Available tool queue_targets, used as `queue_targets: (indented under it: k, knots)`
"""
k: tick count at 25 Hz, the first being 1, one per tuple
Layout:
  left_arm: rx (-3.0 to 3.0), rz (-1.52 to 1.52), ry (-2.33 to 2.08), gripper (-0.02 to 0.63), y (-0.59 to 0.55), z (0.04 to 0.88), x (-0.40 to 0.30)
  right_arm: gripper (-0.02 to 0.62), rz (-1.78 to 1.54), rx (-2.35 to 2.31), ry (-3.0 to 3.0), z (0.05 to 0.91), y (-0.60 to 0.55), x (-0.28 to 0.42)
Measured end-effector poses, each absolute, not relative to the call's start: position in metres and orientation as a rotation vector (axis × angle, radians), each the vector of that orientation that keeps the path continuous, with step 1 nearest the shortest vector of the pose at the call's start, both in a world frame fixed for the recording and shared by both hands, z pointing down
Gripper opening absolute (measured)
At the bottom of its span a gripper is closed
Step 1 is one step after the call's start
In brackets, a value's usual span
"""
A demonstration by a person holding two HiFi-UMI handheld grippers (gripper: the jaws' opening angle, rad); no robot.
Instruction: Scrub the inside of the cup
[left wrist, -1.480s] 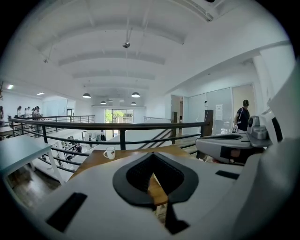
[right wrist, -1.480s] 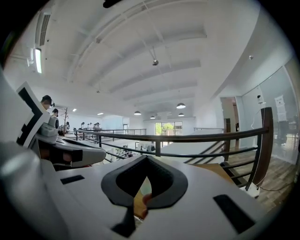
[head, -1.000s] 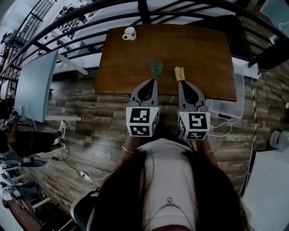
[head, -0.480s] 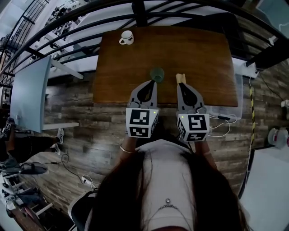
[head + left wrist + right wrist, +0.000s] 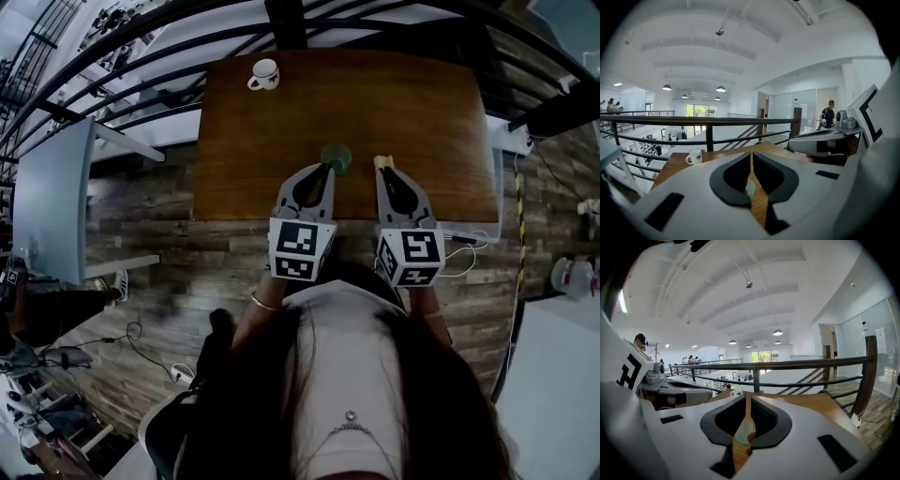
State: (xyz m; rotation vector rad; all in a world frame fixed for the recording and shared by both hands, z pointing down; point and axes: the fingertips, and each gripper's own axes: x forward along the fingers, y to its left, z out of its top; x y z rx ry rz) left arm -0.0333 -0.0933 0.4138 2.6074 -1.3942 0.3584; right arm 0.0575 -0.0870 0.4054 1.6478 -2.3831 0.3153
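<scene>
A: Has the scrubbing begun?

B: Not yet, I'd say. This looks like the reach-in. The green cup (image 5: 336, 156) stands on the wooden table (image 5: 422, 112), close to its near edge and about midway along. I can see nothing inside it.

A: And the tools?

B: Both are pinched fully together on nothing. The left gripper (image 5: 324, 169) has its tips right at the cup, though I can't tell whether they touch. The right gripper (image 5: 386, 173) points at a small tan thing (image 5: 382, 161) just right of the cup — the sponge, I'd guess, but it's too small to be sure.

A: So next?

B: Each pair of jaws must part first: the left to take the cup's wall and steady it, the right to pick up the scrubber. The white mug (image 5: 265, 73) by the far left corner is well apart — no bother.
</scene>
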Motion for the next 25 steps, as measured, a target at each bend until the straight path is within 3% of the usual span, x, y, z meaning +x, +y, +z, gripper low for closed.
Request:
queue_targets:
  k: [8, 12, 25]
  knots:
    - [2.595, 0.381, -1.359, 0.015, -0.11, 0.433, -0.03, 0.041, 0.342, 1.623, -2.341, 0.421, -0.105, 0.065]
    - [2.59, 0.4, -1.352, 0.074, -0.115, 0.446, -0.027, 0.072, 0.367, 1.587, -2.334, 0.435, -0.111, 0.068]
    - [2.512, 0.447, -1.426, 0.179, -0.132, 0.495, -0.034, 0.113, 0.418, 1.438, -2.313, 0.483, -0.135, 0.071]
